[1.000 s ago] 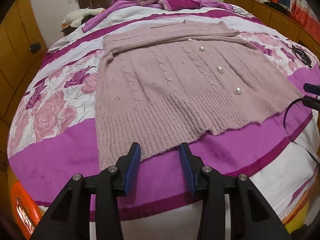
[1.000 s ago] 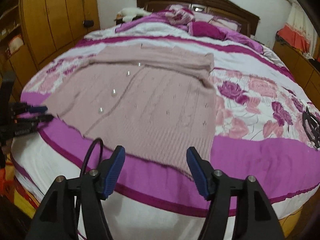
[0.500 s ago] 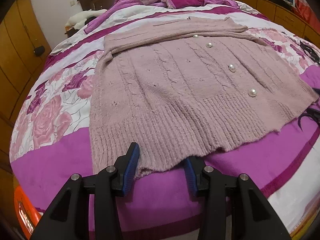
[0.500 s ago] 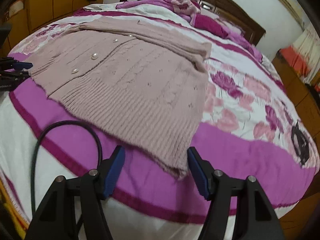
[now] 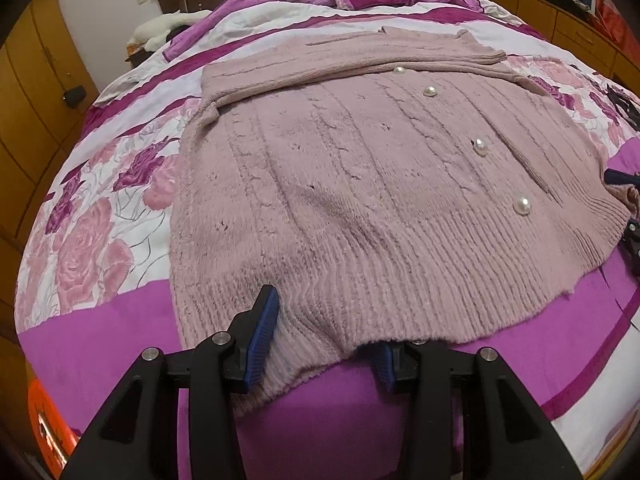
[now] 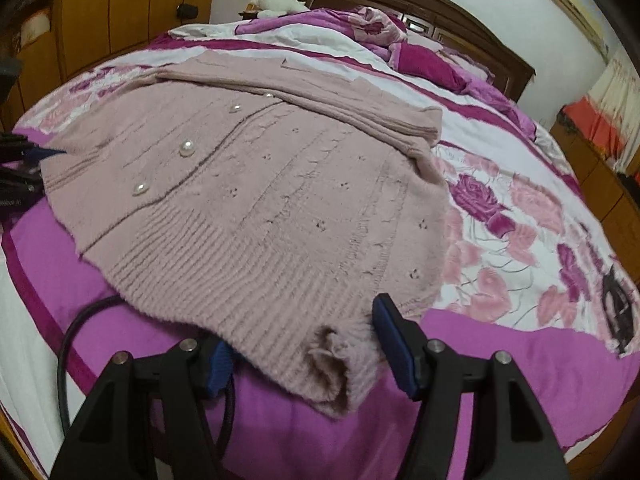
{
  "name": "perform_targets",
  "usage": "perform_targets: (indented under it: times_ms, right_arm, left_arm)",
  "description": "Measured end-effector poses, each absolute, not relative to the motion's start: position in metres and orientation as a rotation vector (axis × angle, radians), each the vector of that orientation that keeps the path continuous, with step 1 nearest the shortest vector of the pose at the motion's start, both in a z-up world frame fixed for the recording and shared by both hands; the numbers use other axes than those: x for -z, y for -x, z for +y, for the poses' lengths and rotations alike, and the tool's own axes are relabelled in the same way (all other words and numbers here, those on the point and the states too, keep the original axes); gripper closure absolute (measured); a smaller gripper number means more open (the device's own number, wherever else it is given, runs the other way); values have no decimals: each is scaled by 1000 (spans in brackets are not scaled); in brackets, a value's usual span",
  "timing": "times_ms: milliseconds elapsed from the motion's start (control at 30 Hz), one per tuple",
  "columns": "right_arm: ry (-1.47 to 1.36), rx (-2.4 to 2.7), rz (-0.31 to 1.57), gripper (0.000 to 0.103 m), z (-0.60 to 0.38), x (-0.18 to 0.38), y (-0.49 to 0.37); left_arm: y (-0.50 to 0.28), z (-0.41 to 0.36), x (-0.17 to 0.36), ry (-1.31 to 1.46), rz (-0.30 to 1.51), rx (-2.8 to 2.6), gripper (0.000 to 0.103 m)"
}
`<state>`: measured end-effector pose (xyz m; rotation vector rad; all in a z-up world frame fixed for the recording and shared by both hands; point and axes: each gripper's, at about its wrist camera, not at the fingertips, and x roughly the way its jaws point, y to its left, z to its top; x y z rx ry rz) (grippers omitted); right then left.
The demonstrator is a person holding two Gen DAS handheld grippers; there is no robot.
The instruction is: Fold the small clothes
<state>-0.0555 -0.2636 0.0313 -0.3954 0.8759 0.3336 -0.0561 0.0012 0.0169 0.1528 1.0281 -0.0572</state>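
Note:
A dusty-pink knitted cardigan [image 5: 360, 180] with pearl buttons [image 5: 522, 205] lies flat on the bed, sleeves folded across its top. My left gripper [image 5: 324, 344] straddles the ribbed hem near its left corner: one blue pad rests on top of the knit, the other is tucked under the edge, and they do not press. In the right wrist view the cardigan [image 6: 260, 200] has its other hem corner between the fingers of my right gripper [image 6: 304, 352]. Its jaws are closing, with one pad under the fabric and one beside it, not pinching.
The bed cover [image 5: 100, 240] is magenta and white with pink roses. A black cable [image 6: 80, 320] loops by my right gripper. Pillows [image 6: 424, 60] and a wooden headboard [image 6: 440, 4] stand at the far end, wardrobes [image 5: 28, 100] to the left, a dark item [image 6: 618, 304] at right.
Both grippers came forward and down to the cardigan's hem, which now lies between each pair of fingers. The right gripper's jaws have narrowed a little.

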Motion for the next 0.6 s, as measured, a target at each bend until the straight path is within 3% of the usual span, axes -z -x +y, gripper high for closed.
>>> perform_targets:
  times_ms: [100,233,600]
  right_arm:
    - [363,-345,873,59,-265,-30,54]
    - [339,-364,860,68,-267,-31,54]
    - [271,-360,881,68,-270,-20,52]
  left_arm:
    - [54,2,-16,-140,1025,62,82]
    - [55,6,-15,-111,1013,68,82]
    - [56,9,-10,-78,1019,66,82]
